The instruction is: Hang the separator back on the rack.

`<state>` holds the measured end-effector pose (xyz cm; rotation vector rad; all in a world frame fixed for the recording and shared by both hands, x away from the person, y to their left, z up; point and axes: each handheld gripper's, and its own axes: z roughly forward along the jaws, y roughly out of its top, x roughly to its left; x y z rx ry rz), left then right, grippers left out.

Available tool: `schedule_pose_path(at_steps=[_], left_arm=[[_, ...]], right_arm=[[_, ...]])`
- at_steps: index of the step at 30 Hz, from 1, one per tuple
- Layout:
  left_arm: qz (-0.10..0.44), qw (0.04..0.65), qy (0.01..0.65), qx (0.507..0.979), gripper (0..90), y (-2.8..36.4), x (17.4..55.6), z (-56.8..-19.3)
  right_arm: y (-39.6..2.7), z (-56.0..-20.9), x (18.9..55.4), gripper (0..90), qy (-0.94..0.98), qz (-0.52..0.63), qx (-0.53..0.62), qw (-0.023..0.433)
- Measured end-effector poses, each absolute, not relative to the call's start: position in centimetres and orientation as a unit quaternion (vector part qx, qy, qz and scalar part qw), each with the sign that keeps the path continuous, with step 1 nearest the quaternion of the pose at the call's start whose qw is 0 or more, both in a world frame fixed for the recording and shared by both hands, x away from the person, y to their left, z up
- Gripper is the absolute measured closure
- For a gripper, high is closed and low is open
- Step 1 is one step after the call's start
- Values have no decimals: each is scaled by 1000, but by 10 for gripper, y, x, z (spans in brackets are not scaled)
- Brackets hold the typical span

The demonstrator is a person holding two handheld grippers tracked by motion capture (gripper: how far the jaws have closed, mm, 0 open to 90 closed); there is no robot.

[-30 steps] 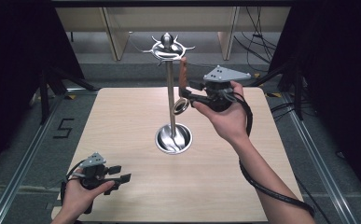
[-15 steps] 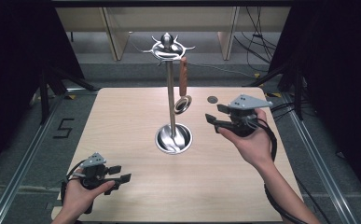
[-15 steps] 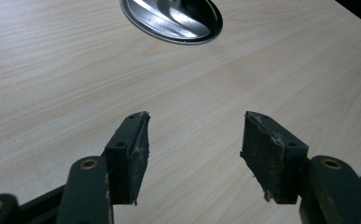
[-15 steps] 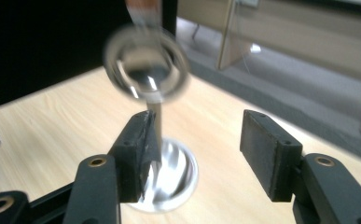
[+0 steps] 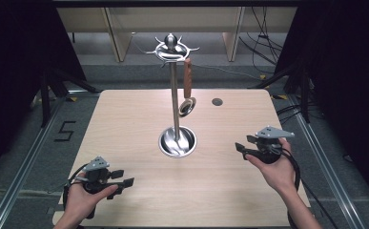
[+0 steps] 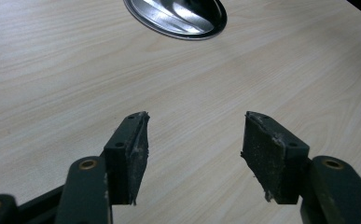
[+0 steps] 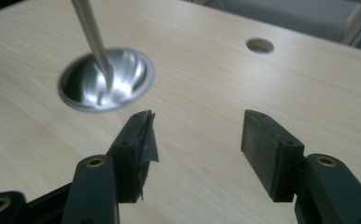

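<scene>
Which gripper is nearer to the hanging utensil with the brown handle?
Right. The right gripper is to the right of the utensil and lower in the high view; the left gripper is farther, near the table's front left.

In your left gripper view the stand's round metal base [image 6: 178, 18] is cut off by the top edge, so you see nothing of its pole. In your right gripper view the pole [image 7: 92, 39] runs out of the top edge and its hooks are out of frame. From the high view, the utensil [image 5: 188, 90] hanging by its brown handle is too small to tell whether its head is a spoon or a strainer.
</scene>
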<state>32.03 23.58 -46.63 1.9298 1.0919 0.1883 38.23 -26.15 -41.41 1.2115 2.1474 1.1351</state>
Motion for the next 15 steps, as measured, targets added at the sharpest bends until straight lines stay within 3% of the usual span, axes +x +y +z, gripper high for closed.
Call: schedule_pose_path(at_steps=[15], left_arm=[[81, 442, 434, 781, 389, 235, 321, -467]], right_arm=[[-307, -452, 382, 436, 763, 364, 483, 227]])
